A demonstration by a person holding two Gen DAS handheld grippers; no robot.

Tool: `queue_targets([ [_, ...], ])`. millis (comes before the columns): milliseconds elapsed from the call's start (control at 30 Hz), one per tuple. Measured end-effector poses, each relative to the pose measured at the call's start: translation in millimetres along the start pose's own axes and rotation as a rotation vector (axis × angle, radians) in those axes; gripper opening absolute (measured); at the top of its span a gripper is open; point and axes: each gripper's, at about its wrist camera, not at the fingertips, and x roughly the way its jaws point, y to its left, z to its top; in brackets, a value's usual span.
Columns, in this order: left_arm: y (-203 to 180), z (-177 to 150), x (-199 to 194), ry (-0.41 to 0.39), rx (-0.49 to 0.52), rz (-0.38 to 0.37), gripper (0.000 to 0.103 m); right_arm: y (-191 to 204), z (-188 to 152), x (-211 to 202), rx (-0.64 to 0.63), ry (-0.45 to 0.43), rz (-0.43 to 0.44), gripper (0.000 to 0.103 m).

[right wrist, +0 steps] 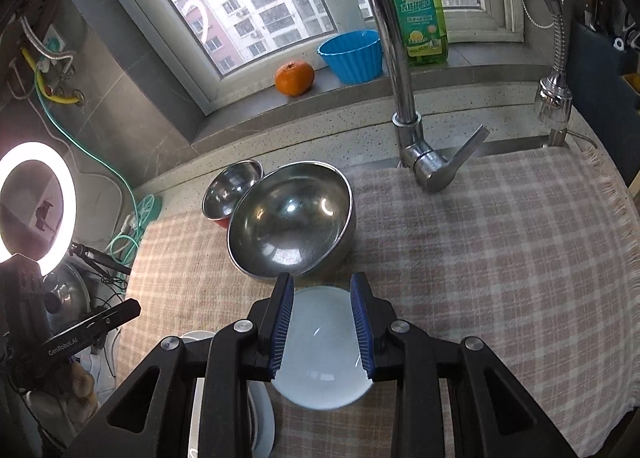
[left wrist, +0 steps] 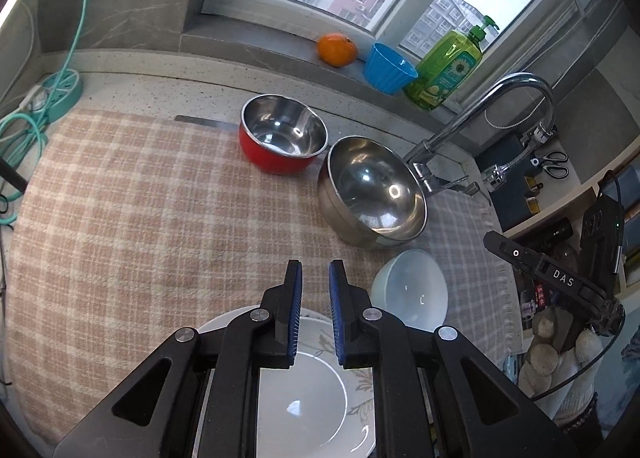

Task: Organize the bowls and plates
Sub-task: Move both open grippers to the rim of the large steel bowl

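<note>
My left gripper (left wrist: 315, 266) hangs over a white plate with a leaf pattern (left wrist: 312, 410). Its jaws stand a narrow gap apart with nothing between them. My right gripper (right wrist: 322, 282) is open above a pale white bowl (right wrist: 324, 362) that sits on the checked cloth (right wrist: 480, 258); the pads do not touch it. Behind that bowl stands a large steel bowl (right wrist: 292, 217), and a red bowl with a steel inside (right wrist: 230, 187) is farther back. The left wrist view shows the same white bowl (left wrist: 412, 294), steel bowl (left wrist: 372, 193) and red bowl (left wrist: 282, 133). The plate's edge (right wrist: 262, 410) also appears in the right wrist view.
A chrome faucet (right wrist: 400, 77) rises at the cloth's back edge. An orange (left wrist: 337, 49), a blue cup (left wrist: 388, 67) and a green soap bottle (left wrist: 448, 69) stand on the window sill. A power strip with teal cables (left wrist: 52, 97) lies far left. A ring light (right wrist: 38, 201) glows beside the counter.
</note>
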Motion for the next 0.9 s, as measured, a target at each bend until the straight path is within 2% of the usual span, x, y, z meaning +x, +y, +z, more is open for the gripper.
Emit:
queue_targets([
  [300,-11.5,21.1,31.3,0.013,-0.031,-0.001,0.013,-5.2,26.8,33.9,-0.014,0.028,0.003,0.027],
  [467,-9.4,30.7,51.1,0.048,-0.072,-0.018,0.013,-10.1,34.9,52.6,-0.007,0.066,0.018,0.027],
  [533,-8.7,35.1,57.5,0.054,-0.089,-0.020,0.017,-11.8,38.4,58.3,-0.005,0.076,0.020,0.027],
  [900,-11.1,56.5,88.8,0.101,-0.132,-0.028,0.019,-27.2,54.6,85.7,0.072,0.135,0.048,0.027],
])
